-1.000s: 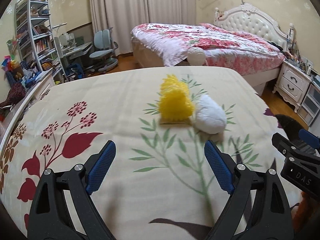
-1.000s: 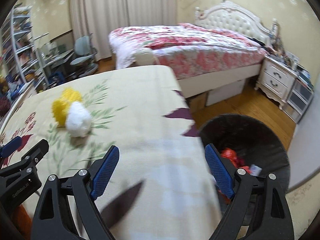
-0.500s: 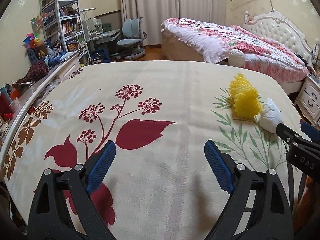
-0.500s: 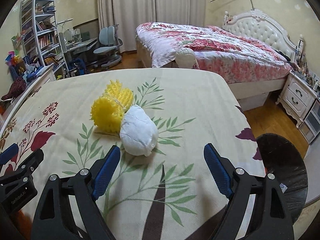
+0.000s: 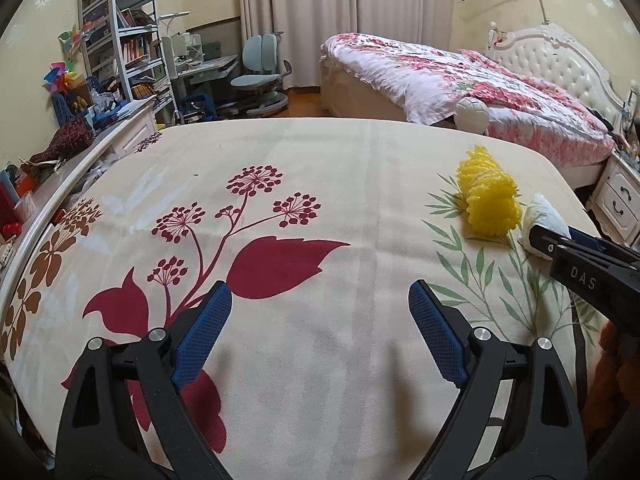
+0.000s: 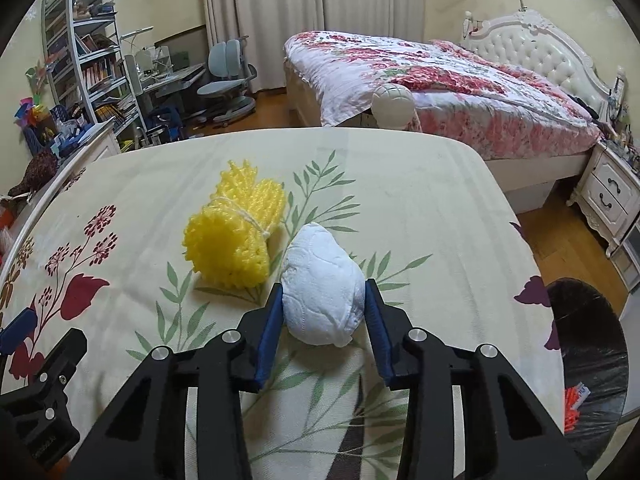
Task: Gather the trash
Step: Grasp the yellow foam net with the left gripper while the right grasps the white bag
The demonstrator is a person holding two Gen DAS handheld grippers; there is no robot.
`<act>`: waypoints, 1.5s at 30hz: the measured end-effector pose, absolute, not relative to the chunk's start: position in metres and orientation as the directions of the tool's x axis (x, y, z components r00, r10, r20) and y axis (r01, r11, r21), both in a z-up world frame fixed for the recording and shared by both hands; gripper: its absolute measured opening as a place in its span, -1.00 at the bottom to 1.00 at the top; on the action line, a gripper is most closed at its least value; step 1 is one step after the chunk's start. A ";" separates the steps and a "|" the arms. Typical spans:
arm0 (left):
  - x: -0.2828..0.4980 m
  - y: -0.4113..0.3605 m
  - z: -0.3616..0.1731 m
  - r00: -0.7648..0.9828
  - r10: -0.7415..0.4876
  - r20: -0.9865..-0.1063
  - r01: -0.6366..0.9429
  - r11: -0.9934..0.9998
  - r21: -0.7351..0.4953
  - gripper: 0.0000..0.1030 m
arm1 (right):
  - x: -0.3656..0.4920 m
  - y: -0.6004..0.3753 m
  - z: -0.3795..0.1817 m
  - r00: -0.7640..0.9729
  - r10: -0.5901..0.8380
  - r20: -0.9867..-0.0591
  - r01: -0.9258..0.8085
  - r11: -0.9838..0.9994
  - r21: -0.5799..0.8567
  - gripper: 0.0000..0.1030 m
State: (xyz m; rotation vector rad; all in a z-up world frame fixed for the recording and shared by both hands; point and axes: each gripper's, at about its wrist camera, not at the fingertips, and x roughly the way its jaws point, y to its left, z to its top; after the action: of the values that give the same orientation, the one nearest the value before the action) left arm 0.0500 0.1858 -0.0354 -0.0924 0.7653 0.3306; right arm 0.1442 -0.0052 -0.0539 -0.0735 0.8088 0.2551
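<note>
A white crumpled paper wad point(image 6: 322, 286) lies on the floral tablecloth point(image 6: 420, 208), touching a yellow foam net bundle point(image 6: 236, 236) on its left. My right gripper point(image 6: 323, 300) is closed around the wad, a blue pad against each side. In the left wrist view the wad point(image 5: 544, 220) and the yellow bundle point(image 5: 490, 200) sit far right, with the right gripper's fingers point(image 5: 584, 258) over the wad. My left gripper point(image 5: 318, 328) is open and empty above the red flower print. A black-lined trash bin point(image 6: 592, 364) with red scraps stands on the floor at the right.
The table's right edge point(image 6: 532, 264) drops to a wooden floor. A bed point(image 6: 440, 80) with a floral cover stands behind, a white nightstand point(image 6: 612, 196) at right. Shelves point(image 5: 116, 44), a desk and a chair point(image 5: 260, 76) fill the back left.
The right gripper moved forward and closed around the white wad. The left gripper stayed open over the red flower print, shifting slightly.
</note>
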 end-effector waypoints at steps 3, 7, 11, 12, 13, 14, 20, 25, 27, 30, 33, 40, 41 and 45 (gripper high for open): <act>0.056 0.179 -0.035 0.679 0.239 -0.695 -0.305 0.952 0.029 0.71 | 0.148 -0.023 -0.053 0.672 0.158 -0.724 -0.210 0.978 0.019 -0.23; 0.068 0.159 -0.036 0.688 0.210 -0.695 -0.259 0.965 0.035 0.71 | 0.152 -0.047 -0.054 0.673 0.130 -0.728 -0.161 0.987 0.027 -0.23; 0.082 0.137 -0.036 0.697 0.180 -0.694 -0.208 0.977 0.044 0.71 | 0.153 -0.060 -0.055 0.673 0.116 -0.730 -0.139 0.990 0.029 -0.23; 0.086 0.131 -0.036 0.697 0.175 -0.696 -0.198 0.979 0.048 0.71 | 0.153 -0.063 -0.055 0.673 0.114 -0.731 -0.137 0.990 0.029 -0.23; 0.090 0.126 -0.037 0.696 0.169 -0.698 -0.188 0.981 0.050 0.71 | 0.153 -0.064 -0.056 0.674 0.113 -0.730 -0.137 0.990 0.028 -0.23; 0.092 0.122 -0.037 0.696 0.163 -0.699 -0.180 0.982 0.050 0.71 | 0.153 -0.065 -0.056 0.675 0.112 -0.730 -0.135 0.991 0.027 -0.23; 0.113 0.099 -0.039 0.694 0.156 -0.703 -0.148 0.986 0.073 0.71 | 0.157 -0.070 -0.056 0.670 0.137 -0.730 -0.146 0.988 0.051 -0.23; 0.130 0.090 -0.041 0.686 0.161 -0.710 -0.149 0.986 0.080 0.71 | 0.161 -0.076 -0.056 0.664 0.157 -0.731 -0.157 0.985 0.069 -0.23; 0.135 0.088 -0.041 0.684 0.164 -0.711 -0.151 0.985 0.082 0.71 | 0.162 -0.078 -0.056 0.663 0.163 -0.730 -0.159 0.984 0.075 -0.23; 0.143 0.086 -0.041 0.681 0.171 -0.712 -0.154 0.984 0.088 0.71 | 0.165 -0.080 -0.058 0.657 0.175 -0.733 -0.167 0.982 0.085 -0.23; 0.150 0.086 -0.042 0.677 0.178 -0.714 -0.162 0.983 0.091 0.71 | 0.167 -0.080 -0.058 0.653 0.182 -0.735 -0.173 0.981 0.090 -0.23; 0.167 0.090 -0.043 0.664 0.188 -0.724 -0.189 0.979 0.081 0.71 | 0.172 -0.081 -0.059 0.650 0.188 -0.736 -0.179 0.980 0.091 -0.23; 0.168 0.090 -0.043 0.663 0.187 -0.725 -0.188 0.979 0.080 0.71 | 0.173 -0.081 -0.059 0.651 0.187 -0.736 -0.180 0.980 0.090 -0.23; 0.172 0.090 -0.044 0.659 0.178 -0.731 -0.172 0.982 0.084 0.47 | 0.173 -0.080 -0.059 0.651 0.186 -0.736 -0.180 0.980 0.088 -0.23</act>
State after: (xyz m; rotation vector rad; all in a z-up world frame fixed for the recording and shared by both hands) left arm 0.1720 0.0901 -0.0444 0.0079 0.8279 0.1981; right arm 0.1728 -0.0800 -0.0588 0.0076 0.8371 0.2076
